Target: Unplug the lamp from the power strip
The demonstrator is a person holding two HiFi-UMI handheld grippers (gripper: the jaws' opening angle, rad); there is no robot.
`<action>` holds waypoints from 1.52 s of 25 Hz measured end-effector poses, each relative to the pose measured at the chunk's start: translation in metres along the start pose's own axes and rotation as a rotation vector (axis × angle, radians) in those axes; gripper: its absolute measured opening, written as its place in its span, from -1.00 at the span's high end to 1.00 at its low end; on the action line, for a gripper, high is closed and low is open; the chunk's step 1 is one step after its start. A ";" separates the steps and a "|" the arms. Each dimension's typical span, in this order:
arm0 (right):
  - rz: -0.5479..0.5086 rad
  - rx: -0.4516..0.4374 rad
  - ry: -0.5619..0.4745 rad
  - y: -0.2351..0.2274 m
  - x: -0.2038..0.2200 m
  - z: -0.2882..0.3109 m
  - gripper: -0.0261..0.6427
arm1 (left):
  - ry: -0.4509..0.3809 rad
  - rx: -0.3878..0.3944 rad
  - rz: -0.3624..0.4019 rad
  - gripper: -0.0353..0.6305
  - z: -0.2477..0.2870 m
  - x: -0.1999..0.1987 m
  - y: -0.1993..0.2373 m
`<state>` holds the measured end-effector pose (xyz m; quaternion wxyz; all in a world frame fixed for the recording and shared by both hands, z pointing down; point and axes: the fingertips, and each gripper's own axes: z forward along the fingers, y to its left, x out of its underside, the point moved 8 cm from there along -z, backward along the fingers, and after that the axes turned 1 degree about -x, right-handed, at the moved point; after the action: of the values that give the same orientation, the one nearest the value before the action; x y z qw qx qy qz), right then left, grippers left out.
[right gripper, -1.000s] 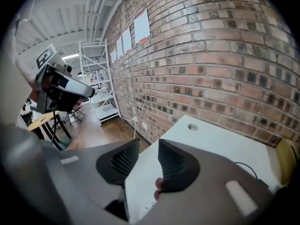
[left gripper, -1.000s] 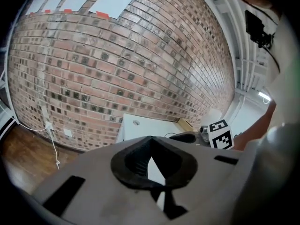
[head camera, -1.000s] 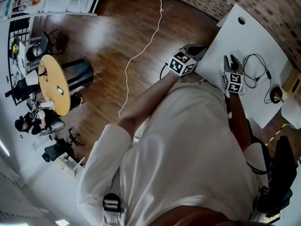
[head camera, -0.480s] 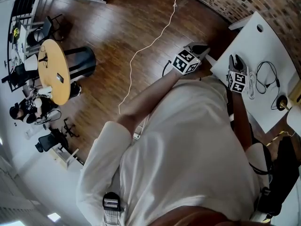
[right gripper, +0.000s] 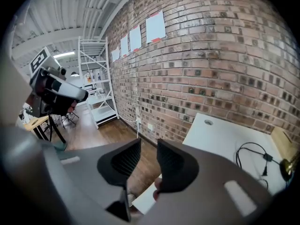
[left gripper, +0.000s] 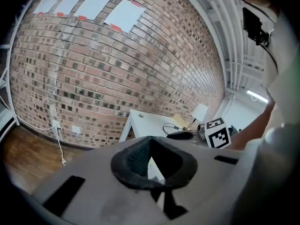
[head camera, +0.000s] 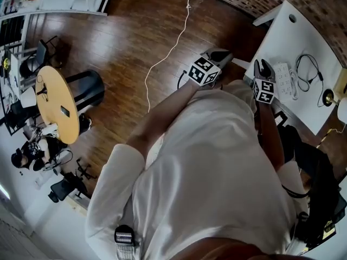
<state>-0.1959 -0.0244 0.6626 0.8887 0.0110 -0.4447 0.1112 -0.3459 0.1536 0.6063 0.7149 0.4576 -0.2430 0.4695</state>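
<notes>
The white power strip (head camera: 284,73) lies near the front edge of the white table (head camera: 293,34), with a black cord (head camera: 310,69) looping behind it. The lamp's brass base (head camera: 328,97) and pale shade (head camera: 342,110) stand at the table's right end. My right gripper (head camera: 263,65) hovers just left of the strip. It is open by a narrow gap (right gripper: 148,144) after closing a little, with nothing between the pads. My left gripper (head camera: 217,53) hangs over the floor off the table's corner. Its pad tips meet (left gripper: 151,139) and it holds nothing.
A brick wall (right gripper: 225,55) runs behind the table. A thin white cable (head camera: 165,53) trails across the wooden floor. A round wooden table (head camera: 51,102) with seated people is far left. A metal shelf (right gripper: 96,78) stands by the wall, and dark gear (head camera: 320,199) sits below the table's right side.
Both grippers have travelled sideways with the person's body. The power strip, earlier hidden by the right gripper, now shows to its right. The left gripper stays off the table's corner.
</notes>
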 end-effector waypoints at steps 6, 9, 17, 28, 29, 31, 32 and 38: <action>0.074 0.129 -0.015 0.002 0.021 -0.040 0.63 | 0.034 0.099 0.043 0.88 0.012 0.008 -0.012; 0.101 0.189 -0.025 -0.003 0.033 -0.066 0.63 | 0.049 0.144 0.068 0.88 0.020 0.009 -0.023; 0.165 0.316 -0.071 -0.027 0.059 -0.142 0.64 | 0.070 0.213 0.125 0.88 0.038 0.003 -0.073; 0.156 0.264 -0.099 0.000 0.103 -0.244 0.63 | 0.087 0.237 0.120 0.88 0.018 0.057 -0.188; 0.152 0.259 -0.100 0.004 0.107 -0.254 0.63 | 0.086 0.232 0.114 0.88 0.012 0.063 -0.197; 0.143 0.248 -0.102 0.014 0.116 -0.273 0.63 | 0.077 0.222 0.106 0.88 -0.001 0.076 -0.216; 0.137 0.242 -0.105 0.019 0.122 -0.282 0.63 | 0.071 0.217 0.103 0.88 -0.008 0.084 -0.225; 0.113 0.201 -0.109 0.048 0.157 -0.327 0.63 | 0.056 0.178 0.088 0.88 -0.049 0.131 -0.271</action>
<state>0.1433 0.0907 0.5857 0.8499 0.0811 -0.4789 0.2043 -0.0499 0.2175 0.5705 0.6565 0.4951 -0.2002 0.5328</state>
